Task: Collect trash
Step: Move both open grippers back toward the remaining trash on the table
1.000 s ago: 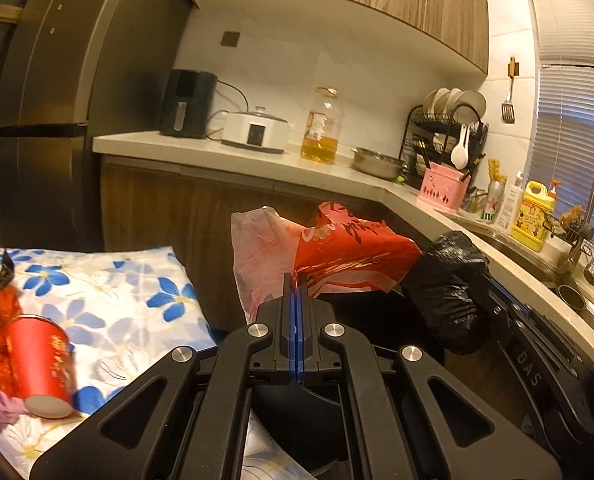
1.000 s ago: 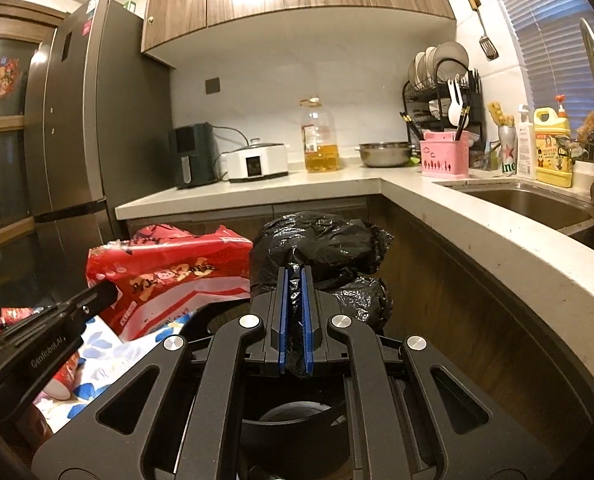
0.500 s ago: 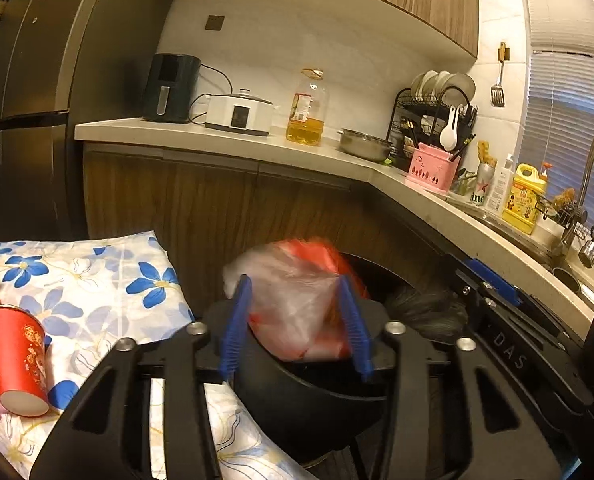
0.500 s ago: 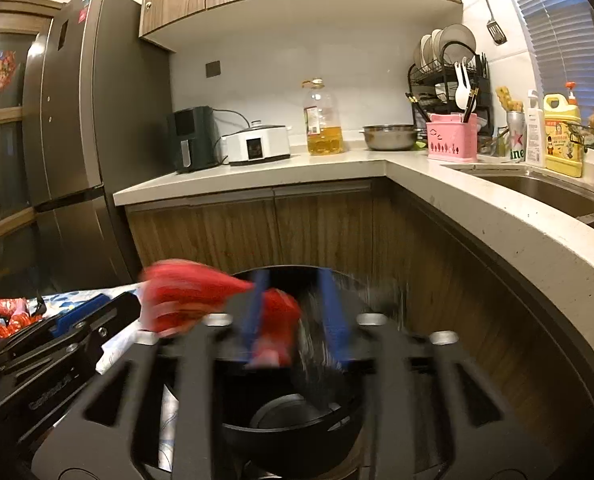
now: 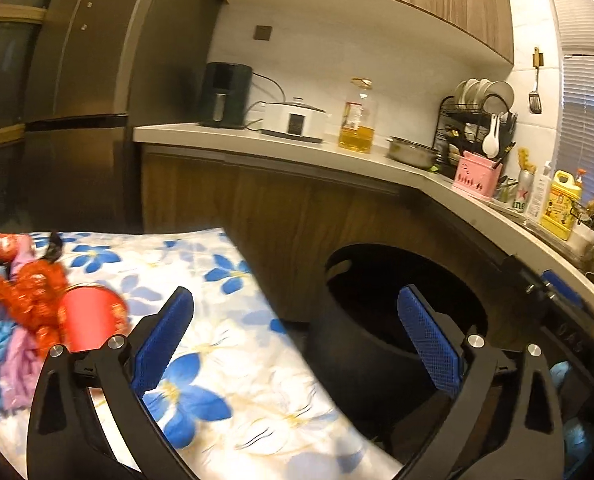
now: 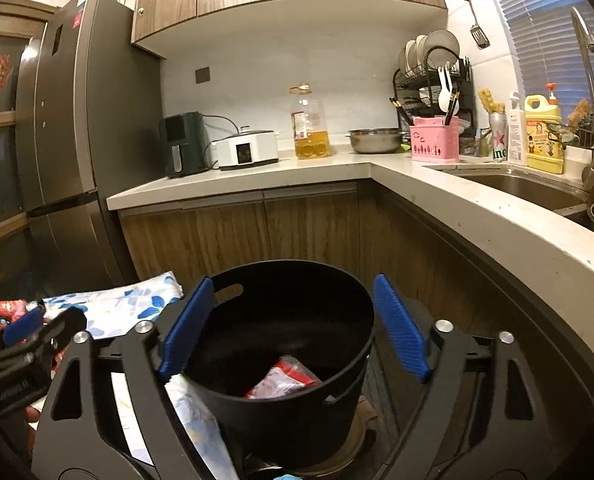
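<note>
A black round trash bin (image 6: 297,344) stands beside the floral-cloth table; a red and white snack wrapper (image 6: 283,380) lies inside it. The bin also shows in the left wrist view (image 5: 377,320). My right gripper (image 6: 295,328) is open and empty, just above the bin's mouth. My left gripper (image 5: 297,344) is open and empty, above the table edge left of the bin. On the floral cloth (image 5: 225,360) at the left lie a red paper cup (image 5: 91,324), red crumpled wrappers (image 5: 25,292) and pink and blue scraps (image 5: 1,368).
A wooden cabinet run with a pale L-shaped counter (image 6: 437,196) stands behind and right of the bin. It carries an air fryer (image 6: 181,144), a cooker, an oil bottle (image 6: 311,124), a dish rack and a sink (image 6: 529,188). A tall fridge (image 6: 69,140) is at the left.
Both grippers opened: the red wrapper and the black bag dropped into the bin. My left gripper then swung left toward the table.
</note>
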Motion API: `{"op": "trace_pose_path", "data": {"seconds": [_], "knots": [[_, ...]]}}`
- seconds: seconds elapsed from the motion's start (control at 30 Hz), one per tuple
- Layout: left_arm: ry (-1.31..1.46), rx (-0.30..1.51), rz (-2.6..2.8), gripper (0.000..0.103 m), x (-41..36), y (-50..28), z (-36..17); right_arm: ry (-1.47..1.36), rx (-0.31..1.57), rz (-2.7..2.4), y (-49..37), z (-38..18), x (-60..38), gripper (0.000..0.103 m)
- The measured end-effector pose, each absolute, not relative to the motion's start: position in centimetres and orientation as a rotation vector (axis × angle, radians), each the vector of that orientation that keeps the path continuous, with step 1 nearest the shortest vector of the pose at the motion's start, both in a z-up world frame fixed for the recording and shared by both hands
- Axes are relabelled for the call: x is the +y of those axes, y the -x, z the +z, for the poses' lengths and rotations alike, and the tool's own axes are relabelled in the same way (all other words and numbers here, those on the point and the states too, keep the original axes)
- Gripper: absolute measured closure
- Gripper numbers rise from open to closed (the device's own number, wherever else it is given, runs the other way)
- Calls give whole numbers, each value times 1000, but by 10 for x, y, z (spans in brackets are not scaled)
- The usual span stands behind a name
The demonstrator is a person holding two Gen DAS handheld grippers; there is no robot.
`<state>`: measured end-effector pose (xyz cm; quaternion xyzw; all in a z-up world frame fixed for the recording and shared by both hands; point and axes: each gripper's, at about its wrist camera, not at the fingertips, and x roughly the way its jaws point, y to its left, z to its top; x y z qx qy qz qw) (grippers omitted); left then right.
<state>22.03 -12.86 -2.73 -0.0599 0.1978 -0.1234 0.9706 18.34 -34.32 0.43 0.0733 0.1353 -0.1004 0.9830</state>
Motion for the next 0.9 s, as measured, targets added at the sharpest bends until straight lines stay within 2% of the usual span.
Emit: {"op": "trace_pose_path", "data": {"seconds": [0.17, 0.9], "knots": [[113, 382, -204, 6, -109, -200, -25, -144, 272, -198, -170, 7, -330, 13], [113, 321, 136, 6, 13, -129, -38, -145, 194, -67, -128, 4, -227, 12]]}}
